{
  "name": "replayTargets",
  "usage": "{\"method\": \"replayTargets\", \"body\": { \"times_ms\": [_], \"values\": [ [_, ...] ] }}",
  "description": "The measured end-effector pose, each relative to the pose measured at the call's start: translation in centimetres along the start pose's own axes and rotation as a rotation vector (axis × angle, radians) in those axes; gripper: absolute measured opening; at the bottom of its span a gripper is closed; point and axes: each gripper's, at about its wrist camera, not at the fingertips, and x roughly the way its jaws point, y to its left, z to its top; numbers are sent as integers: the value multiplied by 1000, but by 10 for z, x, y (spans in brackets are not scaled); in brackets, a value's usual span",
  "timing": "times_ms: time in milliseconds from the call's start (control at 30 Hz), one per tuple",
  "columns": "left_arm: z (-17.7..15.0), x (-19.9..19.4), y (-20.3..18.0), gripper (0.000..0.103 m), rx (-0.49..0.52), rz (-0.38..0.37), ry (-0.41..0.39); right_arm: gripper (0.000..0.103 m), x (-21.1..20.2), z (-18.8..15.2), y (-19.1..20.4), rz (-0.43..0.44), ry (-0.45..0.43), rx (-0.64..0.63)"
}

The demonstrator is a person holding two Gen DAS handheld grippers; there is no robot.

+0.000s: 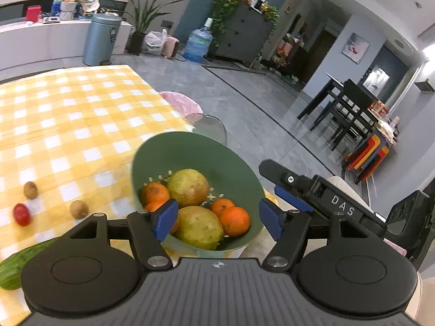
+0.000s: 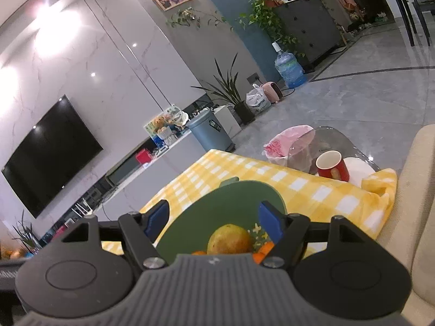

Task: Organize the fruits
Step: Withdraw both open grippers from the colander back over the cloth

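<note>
A green colander bowl (image 1: 190,152) stands on the yellow checked tablecloth (image 1: 68,114) and holds two yellow-green pears (image 1: 190,187) and several oranges (image 1: 233,220). My left gripper (image 1: 217,218) is open, its blue pads either side of the bowl's near rim. My right gripper (image 2: 213,221) is open and empty just above the same bowl (image 2: 225,203), where a pear (image 2: 231,239) shows. The right gripper's body also shows in the left wrist view (image 1: 320,195). Two kiwis (image 1: 78,209), a red fruit (image 1: 22,214) and a striped green melon (image 1: 16,269) lie on the cloth at the left.
A red mug (image 2: 333,167) and a white plate (image 2: 359,171) stand at the table's far right corner. A pink bag (image 2: 288,144) sits beyond the table edge. A cream sofa arm (image 2: 416,203) is at the right.
</note>
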Motion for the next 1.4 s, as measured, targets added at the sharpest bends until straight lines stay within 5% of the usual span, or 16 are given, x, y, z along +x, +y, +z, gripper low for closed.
{"method": "replayTargets", "body": {
  "times_ms": [100, 200, 267, 367, 467, 567, 700, 800, 1100, 1400],
  "values": [
    [-1, -10, 2, 80, 3, 31, 2, 67, 3, 0, 7, -52, 45, -3],
    [-5, -15, 8, 81, 9, 72, 13, 45, 9, 10, 12, -103, 145, -37],
    [-11, -18, 15, 81, 14, 88, 9, 40, 18, 21, 11, -127, 253, -33],
    [-19, -21, 28, 81, -3, 74, 1, 42, 33, 41, 23, -203, 380, -159],
    [-26, -20, 39, 81, -8, 41, -3, 58, 50, 60, 44, -212, 508, -345],
    [-31, -17, 49, 81, -19, 57, -39, 56, 73, 65, 66, -136, 686, -528],
    [-29, -8, 61, 81, -35, 29, -41, 48, 106, 46, 82, -174, 924, -769],
    [-28, -8, 66, 81, -41, 5, -52, 48, 118, 33, 80, -202, 1037, -837],
    [-26, -21, 76, 81, -35, 77, -192, 36, 156, 7, 68, -211, 1205, -929],
    [-26, -5, 95, 81, -115, 8, -151, 34, 146, 52, 78, -180, 1068, -891]
  ]
}}
